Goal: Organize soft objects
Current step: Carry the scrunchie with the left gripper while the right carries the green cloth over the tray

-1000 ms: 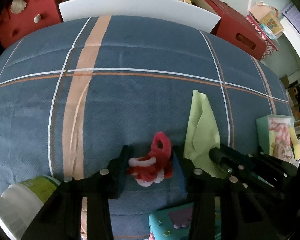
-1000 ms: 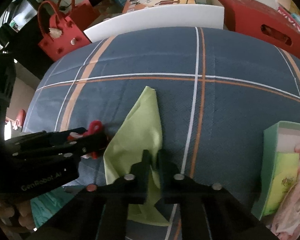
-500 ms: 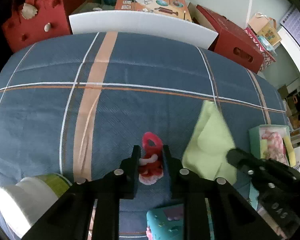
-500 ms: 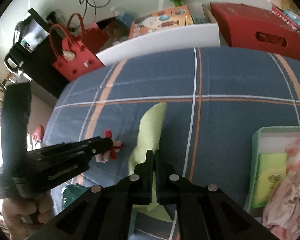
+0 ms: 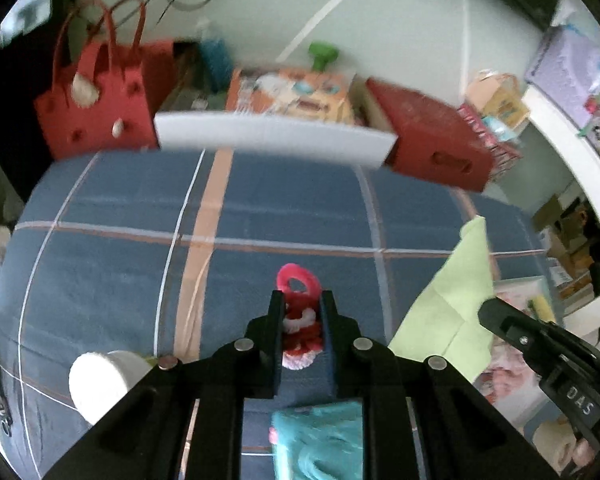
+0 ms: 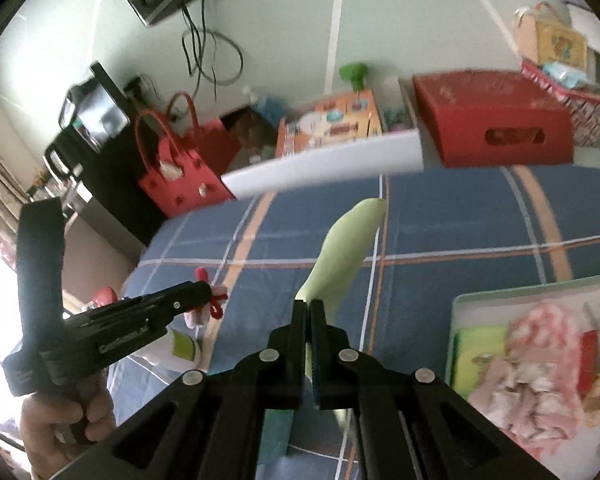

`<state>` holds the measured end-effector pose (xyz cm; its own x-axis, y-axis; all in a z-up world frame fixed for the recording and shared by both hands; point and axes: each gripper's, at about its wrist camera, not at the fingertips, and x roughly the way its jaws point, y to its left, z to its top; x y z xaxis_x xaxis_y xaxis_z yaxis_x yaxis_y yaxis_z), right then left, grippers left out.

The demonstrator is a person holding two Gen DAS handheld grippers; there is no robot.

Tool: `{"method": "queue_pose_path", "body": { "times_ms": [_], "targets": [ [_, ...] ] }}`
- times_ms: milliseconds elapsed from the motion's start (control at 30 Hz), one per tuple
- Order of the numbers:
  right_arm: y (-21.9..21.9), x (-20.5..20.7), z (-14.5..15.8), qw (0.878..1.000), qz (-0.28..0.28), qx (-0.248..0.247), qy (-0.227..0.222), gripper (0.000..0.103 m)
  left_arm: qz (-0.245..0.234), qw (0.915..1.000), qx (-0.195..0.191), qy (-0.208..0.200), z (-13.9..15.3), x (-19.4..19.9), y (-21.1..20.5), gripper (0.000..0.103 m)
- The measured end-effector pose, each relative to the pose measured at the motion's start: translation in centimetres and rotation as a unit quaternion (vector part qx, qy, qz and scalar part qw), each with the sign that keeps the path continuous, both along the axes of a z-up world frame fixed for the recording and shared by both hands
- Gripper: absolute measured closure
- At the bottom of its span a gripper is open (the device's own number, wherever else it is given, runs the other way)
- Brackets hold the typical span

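Your right gripper (image 6: 309, 312) is pinching the light green cloth (image 6: 342, 248), its jaws pressed almost flat together on one end. The cloth runs away from you, long axis pointing up and slightly right across the plaid bed (image 6: 480, 216), and it looks lifted off the cover, though blur makes that hard to confirm. The open box (image 6: 456, 320) of soft things lies just to the right of this gripper and nearer to you than the cloth's far tip, so the right hand is the nearer one for a drop there; I judge the coming move a short swing right, with the trailing end needing to clear the box's rim.

Your left gripper (image 5: 302, 312) is clamped on the red and white plush (image 5: 298, 320), loop end pointing forward. From there the box sits well off to the right, beyond the cloth.
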<state>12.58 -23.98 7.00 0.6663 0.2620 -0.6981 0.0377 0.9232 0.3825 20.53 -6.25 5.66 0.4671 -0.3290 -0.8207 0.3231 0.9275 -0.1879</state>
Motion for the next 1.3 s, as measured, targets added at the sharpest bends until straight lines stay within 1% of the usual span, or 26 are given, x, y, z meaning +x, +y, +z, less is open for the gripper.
{"method": "queue_pose_path", "body": {
  "times_ms": [100, 300, 500, 600, 667, 767, 833, 933, 1033, 1167, 1300],
  "targets": [
    [-1.0, -1.6, 1.4, 1.0, -0.015, -0.011, -0.017, 0.101, -0.022, 0.9994, -0.007, -0.025, 1.9, -2.0, -1.2, 0.086],
    [-3.4, -4.8, 3.3, 0.998, -0.048, -0.037, -0.035, 0.101, -0.072, 0.996, -0.001, -0.053, 3.8, -5.4, -5.1, 0.086],
    [-6.8, -7.9, 4.3, 0.994, -0.084, -0.055, -0.043, 0.101, -0.114, 0.9907, 0.006, -0.074, 4.7, -8.0, -8.6, 0.086],
    [-8.9, -9.5, 4.7, 0.992, -0.108, -0.052, -0.05, 0.101, -0.14, 0.9873, 0.004, -0.074, 4.8, -9.0, -10.7, 0.086],
    [-10.4, -10.6, 5.0, 0.989, -0.129, -0.055, -0.053, 0.101, -0.161, 0.9842, 0.01, -0.072, 4.5, -9.9, -12.4, 0.086],
    [-11.9, -11.4, 4.9, 0.986, -0.149, -0.057, -0.05, 0.101, -0.194, 0.9788, 0.018, -0.063, 3.6, -11.1, -14.9, 0.086],
    [-12.8, -11.7, 4.5, 0.983, -0.166, -0.065, -0.037, 0.101, -0.213, 0.9753, 0.023, -0.054, 2.8, -11.7, -16.3, 0.086],
    [-14.3, -11.9, 3.0, 0.98, -0.188, -0.07, -0.007, 0.101, -0.242, 0.9693, 0.032, -0.032, 1.0, -12.7, -18.6, 0.086],
    [-15.4, -11.4, 1.0, 0.977, -0.199, -0.075, 0.03, 0.101, -0.27, 0.9616, 0.051, -0.004, -1.5, -13.7, -20.8, 0.086],
    [-16.2, -10.6, -1.7, 0.976, -0.193, -0.069, 0.07, 0.101, -0.286, 0.9553, 0.07, 0.027, -4.2, -14.4, -22.2, 0.086],
    [-16.2, -10.0, -3.9, 0.975, -0.186, -0.069, 0.103, 0.101, -0.287, 0.9537, 0.075, 0.05, -5.8, -14.5, -22.4, 0.086]
  ]
}}
